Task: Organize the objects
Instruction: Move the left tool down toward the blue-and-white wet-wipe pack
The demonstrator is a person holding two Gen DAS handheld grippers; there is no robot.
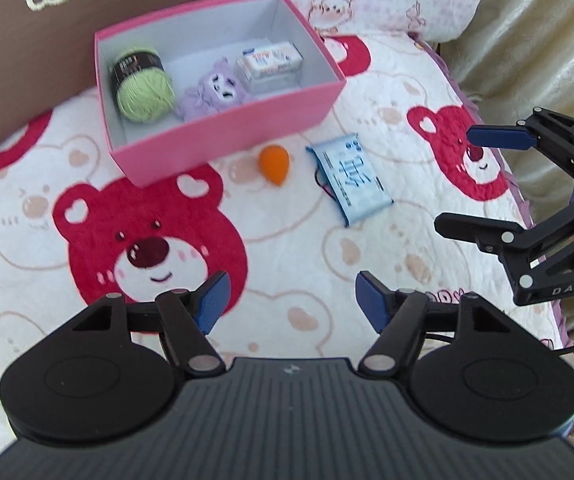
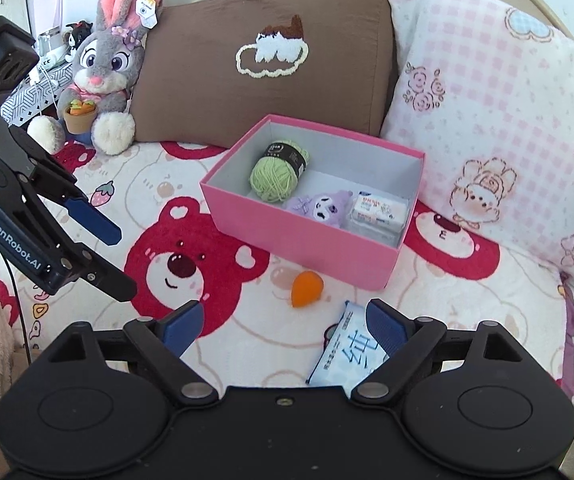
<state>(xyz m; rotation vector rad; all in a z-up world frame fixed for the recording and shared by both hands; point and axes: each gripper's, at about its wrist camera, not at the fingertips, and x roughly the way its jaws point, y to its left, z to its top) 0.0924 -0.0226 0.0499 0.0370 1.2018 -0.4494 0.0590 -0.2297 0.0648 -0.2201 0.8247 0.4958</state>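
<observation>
The left gripper (image 1: 291,300) hangs over the bear-print quilt (image 1: 27,208) with its blue pads (image 1: 211,304) spread and nothing between them. The right gripper (image 2: 283,328) is likewise spread wide and empty; its right pad (image 2: 383,326) sits in front of the upper edge of a pale blue tissue pack (image 2: 347,356), though whether it touches the pack cannot be told. From the left wrist view the right gripper (image 1: 483,184) shows at the right edge, jaws apart over the quilt's border. The tissue pack (image 1: 349,180) lies flat on the quilt, just beside an orange sponge (image 1: 274,164), and both rest near the front wall of an open pink box (image 1: 223,136). Inside the box are a green yarn ball (image 1: 143,84), a purple plush (image 1: 211,90) and a white wrapped packet (image 1: 271,62), side by side. Behind the box lean a brown pillow (image 2: 263,60) and a pink checked pillow (image 2: 487,128), with a rabbit toy (image 2: 103,68) sitting at the left.
</observation>
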